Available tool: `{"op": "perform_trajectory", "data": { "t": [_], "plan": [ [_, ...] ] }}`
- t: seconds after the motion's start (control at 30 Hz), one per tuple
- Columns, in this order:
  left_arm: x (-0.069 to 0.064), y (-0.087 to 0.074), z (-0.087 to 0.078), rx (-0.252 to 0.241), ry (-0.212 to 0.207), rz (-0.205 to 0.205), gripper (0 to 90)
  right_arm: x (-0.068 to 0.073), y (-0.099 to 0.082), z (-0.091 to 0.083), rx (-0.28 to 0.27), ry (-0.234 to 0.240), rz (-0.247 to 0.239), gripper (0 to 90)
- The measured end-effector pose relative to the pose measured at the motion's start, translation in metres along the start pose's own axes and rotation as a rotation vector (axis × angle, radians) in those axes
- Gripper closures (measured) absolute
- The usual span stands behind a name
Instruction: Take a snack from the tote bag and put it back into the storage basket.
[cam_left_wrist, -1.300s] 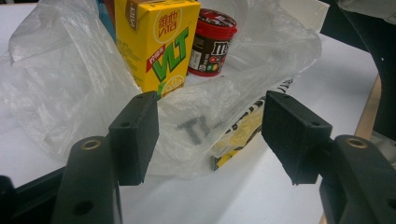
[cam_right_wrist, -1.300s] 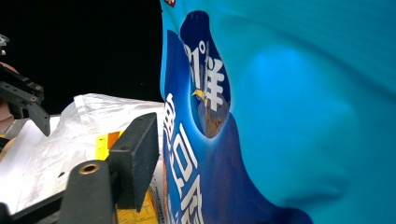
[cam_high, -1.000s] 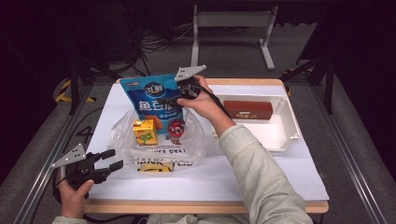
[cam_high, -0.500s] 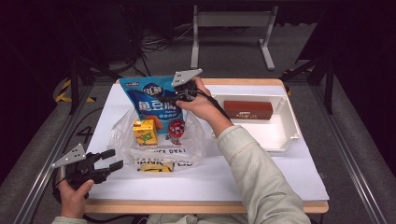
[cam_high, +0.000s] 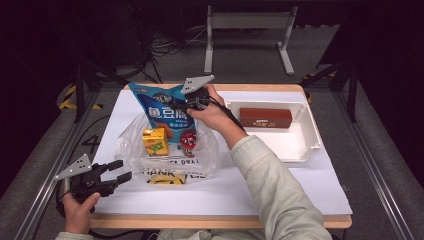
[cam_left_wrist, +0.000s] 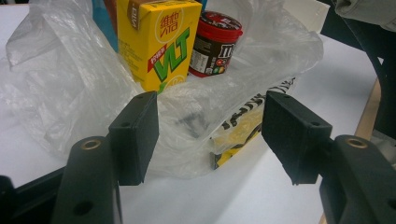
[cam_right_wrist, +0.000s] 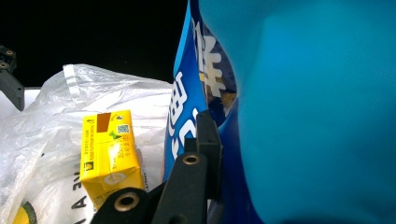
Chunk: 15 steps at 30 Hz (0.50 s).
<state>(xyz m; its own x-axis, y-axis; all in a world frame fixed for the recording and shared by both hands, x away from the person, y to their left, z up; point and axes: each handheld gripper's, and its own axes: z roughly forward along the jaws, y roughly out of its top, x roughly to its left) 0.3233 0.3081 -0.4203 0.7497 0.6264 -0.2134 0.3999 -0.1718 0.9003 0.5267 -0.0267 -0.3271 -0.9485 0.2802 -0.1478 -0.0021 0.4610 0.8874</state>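
Plastic bag (cam_high: 131, 150) w/ juice box (cam_high: 155, 141), red tub (cam_high: 188, 140), right gripper (cam_high: 186, 105) just closed, clamping blue snack bag (cam_high: 159, 109), left gripper (cam_high: 120, 171) open, empty

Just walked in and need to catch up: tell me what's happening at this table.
A person is working on a plastic bag with two handheld grippers. The right gripper has just been closing and is now shut on the blue snack bag, which stands upright in the plastic bag beside a yellow carton and a red tub. The left gripper waits open near the bag's front. A brown box lies in the white tray.
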Motion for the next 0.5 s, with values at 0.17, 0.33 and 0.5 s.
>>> {"op": "perform_trajectory", "data": {
  "t": [0.17, 0.33, 0.5],
  "plan": [
    [0.000, 0.000, 0.001, -0.002, -0.001, 0.000, 37.3, 0.002, 0.007, -0.007, -0.026, -0.001, -0.003, 89.5],
    [0.000, 0.000, 0.002, -0.002, -0.003, -0.001, 37.3, 0.004, 0.017, -0.015, -0.056, 0.003, -0.010, 89.6],
    [0.000, 0.000, 0.002, -0.004, -0.003, -0.001, 37.3, 0.008, 0.029, -0.024, -0.078, 0.012, -0.027, 89.7]
  ]
}}
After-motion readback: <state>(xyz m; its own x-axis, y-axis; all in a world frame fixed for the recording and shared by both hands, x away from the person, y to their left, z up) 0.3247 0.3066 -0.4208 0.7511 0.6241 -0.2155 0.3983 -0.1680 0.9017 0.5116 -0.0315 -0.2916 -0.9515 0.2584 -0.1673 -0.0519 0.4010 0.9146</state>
